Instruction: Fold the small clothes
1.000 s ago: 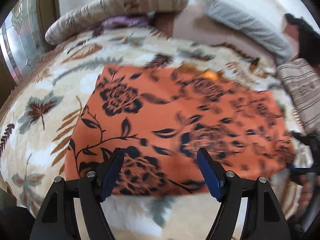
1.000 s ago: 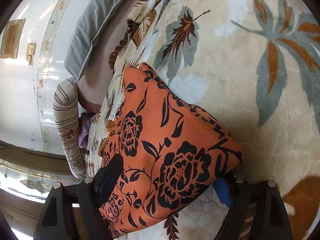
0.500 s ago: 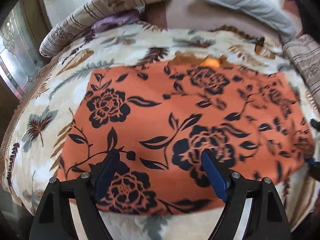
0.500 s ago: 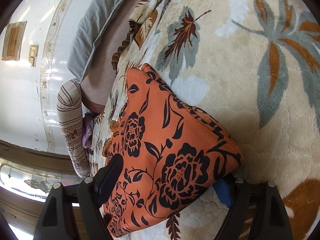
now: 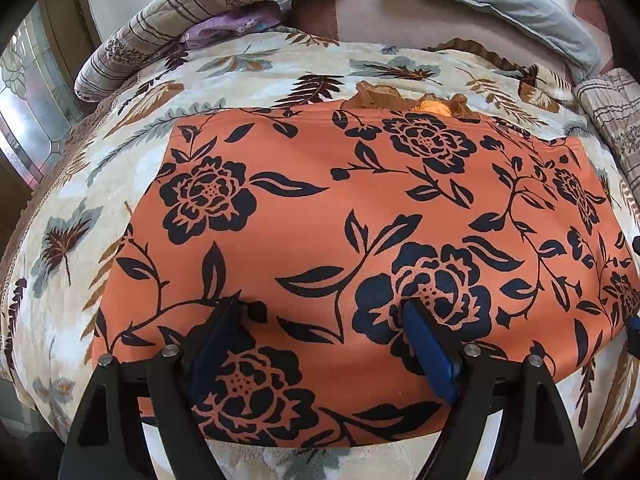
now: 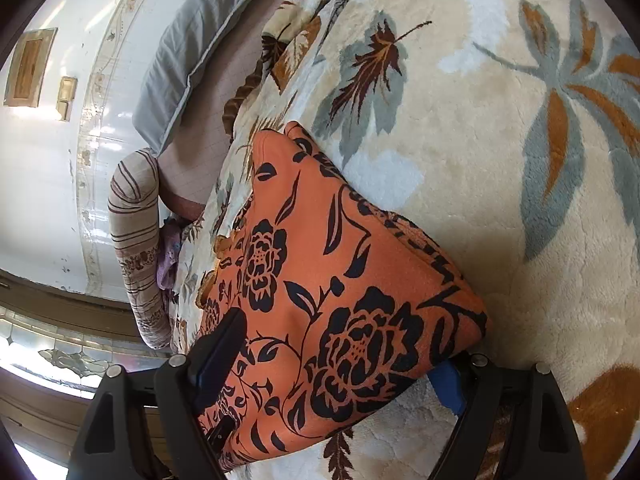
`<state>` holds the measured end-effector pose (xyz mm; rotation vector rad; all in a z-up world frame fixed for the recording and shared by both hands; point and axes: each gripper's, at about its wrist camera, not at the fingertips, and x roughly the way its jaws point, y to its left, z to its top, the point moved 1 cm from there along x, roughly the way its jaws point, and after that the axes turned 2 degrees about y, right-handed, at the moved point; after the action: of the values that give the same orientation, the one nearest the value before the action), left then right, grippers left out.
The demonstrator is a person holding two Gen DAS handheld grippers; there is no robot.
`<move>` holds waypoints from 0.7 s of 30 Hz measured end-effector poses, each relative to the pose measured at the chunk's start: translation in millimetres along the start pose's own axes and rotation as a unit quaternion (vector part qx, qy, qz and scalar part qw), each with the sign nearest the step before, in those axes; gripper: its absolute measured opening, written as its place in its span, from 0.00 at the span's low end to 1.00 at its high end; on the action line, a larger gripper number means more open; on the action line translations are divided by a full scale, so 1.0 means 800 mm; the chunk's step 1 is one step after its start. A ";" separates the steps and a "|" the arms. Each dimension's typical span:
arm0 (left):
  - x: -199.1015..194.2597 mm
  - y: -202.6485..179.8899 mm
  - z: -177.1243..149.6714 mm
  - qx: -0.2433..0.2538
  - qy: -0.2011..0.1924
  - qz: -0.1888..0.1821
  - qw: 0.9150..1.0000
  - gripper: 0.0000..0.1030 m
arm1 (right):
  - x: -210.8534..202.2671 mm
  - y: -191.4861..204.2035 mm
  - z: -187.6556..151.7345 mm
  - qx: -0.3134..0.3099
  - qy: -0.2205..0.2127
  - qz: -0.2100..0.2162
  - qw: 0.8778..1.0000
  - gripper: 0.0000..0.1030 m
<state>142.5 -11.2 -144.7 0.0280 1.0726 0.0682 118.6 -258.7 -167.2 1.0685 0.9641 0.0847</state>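
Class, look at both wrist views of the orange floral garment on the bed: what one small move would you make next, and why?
Probably close the left gripper on the near edge of the orange floral garment. Its fingers stand open over the flat cloth and hold nothing, while the right gripper straddles the garment's corner on the leaf-patterned blanket; both edges need holding before a fold.

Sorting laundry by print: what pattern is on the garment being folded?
Orange garment with black roses and leaves, clearest in the left wrist view.

A home bedroom: leaf-print blanket [image 5: 280,76] over a bed, grey pillow [image 5: 500,4], rolled striped quilt [image 5: 192,16], leaded-glass window [image 5: 28,120].
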 end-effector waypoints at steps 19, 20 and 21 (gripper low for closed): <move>-0.002 -0.007 0.008 0.025 -0.014 0.003 1.000 0.86 | 0.015 0.014 0.007 -0.036 0.001 -0.047 0.998 0.59; -0.009 -0.005 0.008 0.020 -0.026 0.003 0.999 0.85 | 0.016 0.014 0.007 -0.038 0.003 -0.052 0.998 0.55; -0.015 -0.004 0.006 0.019 -0.038 0.003 0.999 0.85 | 0.017 0.014 0.007 -0.039 0.005 -0.059 0.997 0.47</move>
<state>141.1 -15.3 -131.9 0.0673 0.9974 0.0514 135.2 -250.3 -166.5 0.9376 1.0226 0.0308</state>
